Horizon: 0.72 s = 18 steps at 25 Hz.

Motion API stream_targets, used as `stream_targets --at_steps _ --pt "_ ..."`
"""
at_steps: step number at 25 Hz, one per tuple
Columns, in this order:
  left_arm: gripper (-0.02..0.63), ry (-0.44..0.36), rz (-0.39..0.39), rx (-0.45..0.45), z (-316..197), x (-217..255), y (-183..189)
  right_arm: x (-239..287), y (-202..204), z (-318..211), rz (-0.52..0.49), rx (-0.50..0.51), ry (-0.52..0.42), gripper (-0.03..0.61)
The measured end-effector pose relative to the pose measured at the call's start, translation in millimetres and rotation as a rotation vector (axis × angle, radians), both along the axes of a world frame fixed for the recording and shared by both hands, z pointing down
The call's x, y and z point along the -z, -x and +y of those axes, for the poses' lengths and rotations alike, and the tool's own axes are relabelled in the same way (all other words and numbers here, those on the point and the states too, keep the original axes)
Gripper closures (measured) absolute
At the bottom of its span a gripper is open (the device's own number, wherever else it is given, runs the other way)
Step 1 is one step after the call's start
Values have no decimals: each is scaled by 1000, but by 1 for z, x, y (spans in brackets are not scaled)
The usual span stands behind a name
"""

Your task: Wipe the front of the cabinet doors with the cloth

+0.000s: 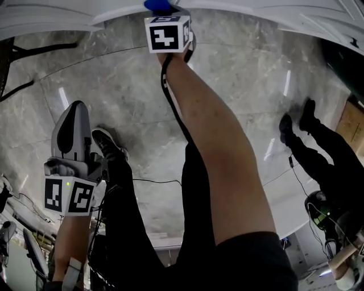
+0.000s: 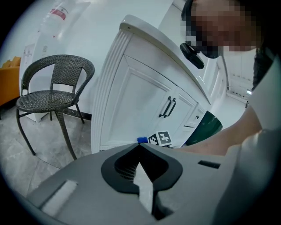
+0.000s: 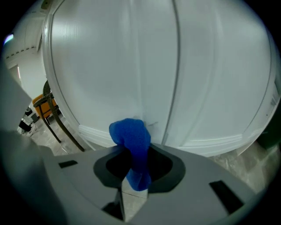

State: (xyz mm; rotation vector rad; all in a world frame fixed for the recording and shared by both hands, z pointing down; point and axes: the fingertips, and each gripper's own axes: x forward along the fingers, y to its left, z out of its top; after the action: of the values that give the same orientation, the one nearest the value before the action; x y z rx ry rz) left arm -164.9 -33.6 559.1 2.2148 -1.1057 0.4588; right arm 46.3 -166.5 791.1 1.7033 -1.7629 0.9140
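Observation:
The white cabinet (image 2: 145,96) has panelled doors with dark handles (image 2: 167,107). In the right gripper view a door panel (image 3: 153,70) fills the picture, very close. A blue cloth (image 3: 131,140) is pinched in my right gripper (image 3: 134,178), its bunched end up against the lower part of the door. In the head view the right gripper (image 1: 168,23) reaches to the cabinet's base with the cloth (image 1: 156,5) at its tip. My left gripper (image 1: 71,133) hangs low at the left, away from the cabinet, jaws together with nothing between them (image 2: 141,176).
A dark wicker chair (image 2: 50,90) stands left of the cabinet on the grey marble floor (image 1: 244,85). Another person's legs and shoes (image 1: 307,128) are at the right. Cables run across the floor (image 1: 148,182) near my own legs.

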Motion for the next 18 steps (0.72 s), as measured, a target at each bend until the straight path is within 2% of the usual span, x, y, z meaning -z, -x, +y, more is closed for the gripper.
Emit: stream_targets --at_steps 4,9,12,15,18 --pt "614 -11 0 -21 7 9 -22 16 -26 21 -4 -18 3 492" --pt "614 -26 21 -52 12 34 -50 56 -63 65 -31 -121 7 492" --pt "614 -51 32 -41 11 59 -52 97 -49 82 -110 -151 -17 492" --pt "612 -64 44 -14 10 88 -46 159 -17 95 -169 -126 -88 492" --pt "614 -22 93 31 10 112 -49 232 1 109 -218 -104 -179 492"
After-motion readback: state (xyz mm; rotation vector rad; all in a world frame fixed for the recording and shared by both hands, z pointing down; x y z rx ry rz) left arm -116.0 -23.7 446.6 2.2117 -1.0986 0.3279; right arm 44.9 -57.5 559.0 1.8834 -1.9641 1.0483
